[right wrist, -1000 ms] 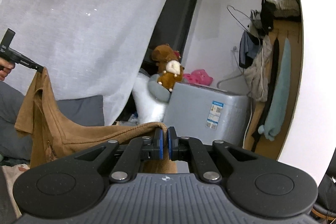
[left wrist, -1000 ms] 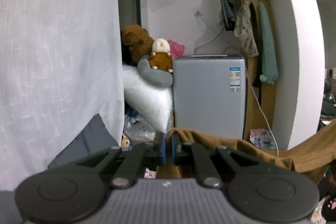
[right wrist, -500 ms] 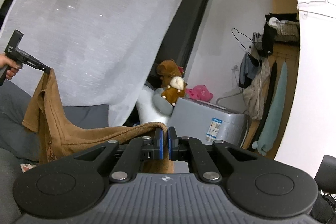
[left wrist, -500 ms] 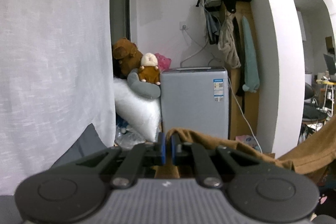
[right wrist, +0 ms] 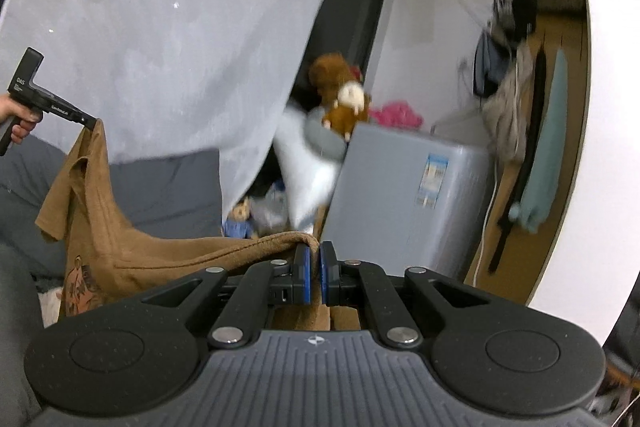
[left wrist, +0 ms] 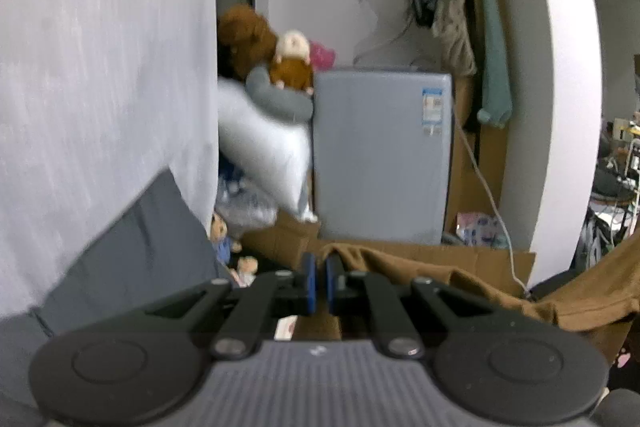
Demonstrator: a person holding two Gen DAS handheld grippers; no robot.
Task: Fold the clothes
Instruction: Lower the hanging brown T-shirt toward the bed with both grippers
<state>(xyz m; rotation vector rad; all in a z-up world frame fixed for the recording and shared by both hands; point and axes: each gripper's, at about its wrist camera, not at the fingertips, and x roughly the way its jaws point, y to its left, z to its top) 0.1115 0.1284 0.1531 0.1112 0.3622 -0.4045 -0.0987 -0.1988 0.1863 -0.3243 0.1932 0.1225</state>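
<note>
A brown T-shirt hangs stretched between my two grippers. In the left wrist view my left gripper (left wrist: 320, 277) is shut on one corner of the brown T-shirt (left wrist: 452, 273), which runs off to the right edge. In the right wrist view my right gripper (right wrist: 315, 273) is shut on the other corner of the T-shirt (right wrist: 132, 251), which sags leftward with a printed orange figure showing. At the far left of that view a hand holds the left gripper (right wrist: 91, 123), pinching the shirt's upper corner.
A grey washing machine (left wrist: 382, 155) stands ahead with plush toys (left wrist: 276, 55) and a white pillow (left wrist: 264, 151) beside it. A white curtain (left wrist: 104, 67) hangs left over a grey cushion (left wrist: 132, 247). Clothes hang on the wall (right wrist: 520, 99) at the right.
Both grippers have sunk over the last half second, after rising before that; the washing machine and toys sit higher and nearer in both views. The shirt stays gripped at both ends.
</note>
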